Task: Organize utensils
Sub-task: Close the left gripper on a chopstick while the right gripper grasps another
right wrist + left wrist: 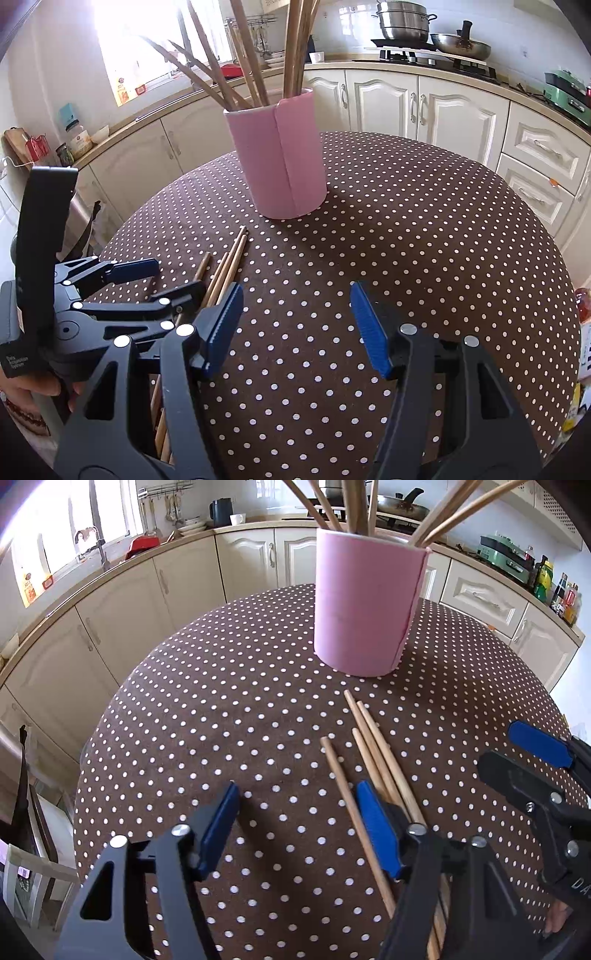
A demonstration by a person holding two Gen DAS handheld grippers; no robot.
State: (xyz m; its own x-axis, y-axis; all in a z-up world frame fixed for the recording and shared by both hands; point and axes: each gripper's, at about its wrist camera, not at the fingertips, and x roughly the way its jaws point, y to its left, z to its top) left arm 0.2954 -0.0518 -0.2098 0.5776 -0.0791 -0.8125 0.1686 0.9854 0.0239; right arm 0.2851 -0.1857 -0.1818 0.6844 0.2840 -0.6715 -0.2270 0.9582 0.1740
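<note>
A pink cylindrical holder [365, 605] [284, 166] stands upright on the dotted table, with several wooden chopsticks leaning out of it. Several loose chopsticks [373, 746] [231, 262] lie on the cloth in front of it. My left gripper [299, 812] [173, 277] hovers low over them, open. One chopstick [345, 801] lies between its jaws close to the right finger [376, 827]; the others pass under that finger. My right gripper [295, 317] [509, 749] stands open to the right of the chopsticks with only cloth between its fingers.
The round table [221, 720] wears a brown cloth with white dots. Cream kitchen cabinets [454, 110] curve behind it, with pots on a stove [424, 40]. A chair [33, 805] stands at the table's left. A hand [29, 391] holds the left gripper.
</note>
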